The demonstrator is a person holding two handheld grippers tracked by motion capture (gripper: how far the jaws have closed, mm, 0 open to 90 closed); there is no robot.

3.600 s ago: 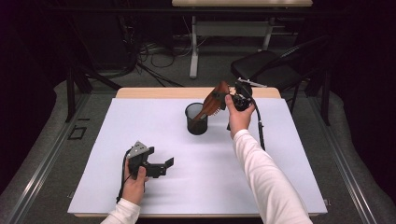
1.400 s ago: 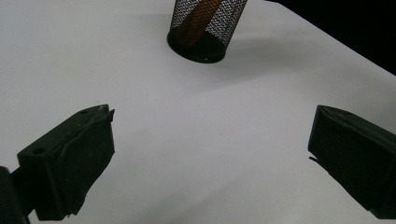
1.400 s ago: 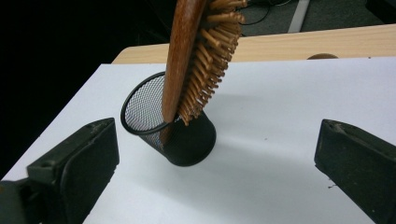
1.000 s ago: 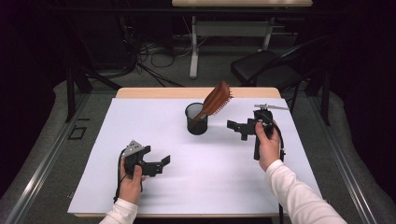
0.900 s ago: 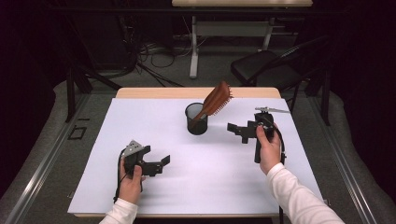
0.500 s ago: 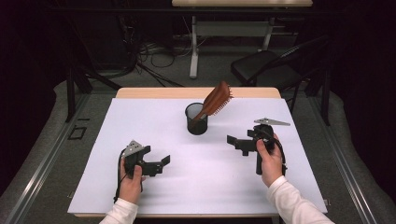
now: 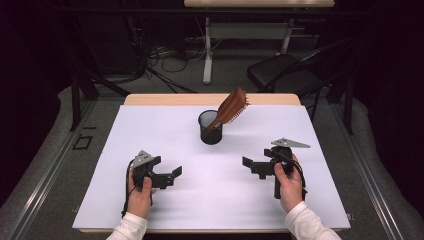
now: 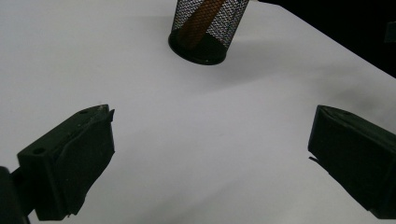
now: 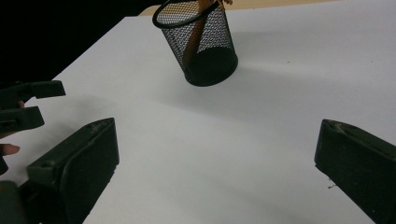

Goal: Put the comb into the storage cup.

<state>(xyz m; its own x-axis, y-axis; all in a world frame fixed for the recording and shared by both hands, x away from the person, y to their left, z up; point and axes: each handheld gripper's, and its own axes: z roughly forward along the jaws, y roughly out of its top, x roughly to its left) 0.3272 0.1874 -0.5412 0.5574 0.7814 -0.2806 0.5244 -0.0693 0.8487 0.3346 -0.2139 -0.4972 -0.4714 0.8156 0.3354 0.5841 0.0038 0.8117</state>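
The hairbrush (image 7: 231,106) is seen handle-down in the mesh cup (image 7: 210,127) at upper centre of the high view, so placement is judged done. Both the left gripper (image 7: 170,176) and right gripper (image 7: 251,165) are held released, empty, lower in the frame.

Black wire-mesh cup (image 7: 210,128), round, open top, standing upright on the table (image 7: 150,125), at mid-width and nearer the far edge than the near one. Brown hairbrush (image 7: 230,107) in it, handle down inside the mesh, head up and out, leaning toward the far right corner. Bristles face right and down. Handle shows orange-brown through the mesh (image 8: 198,21).
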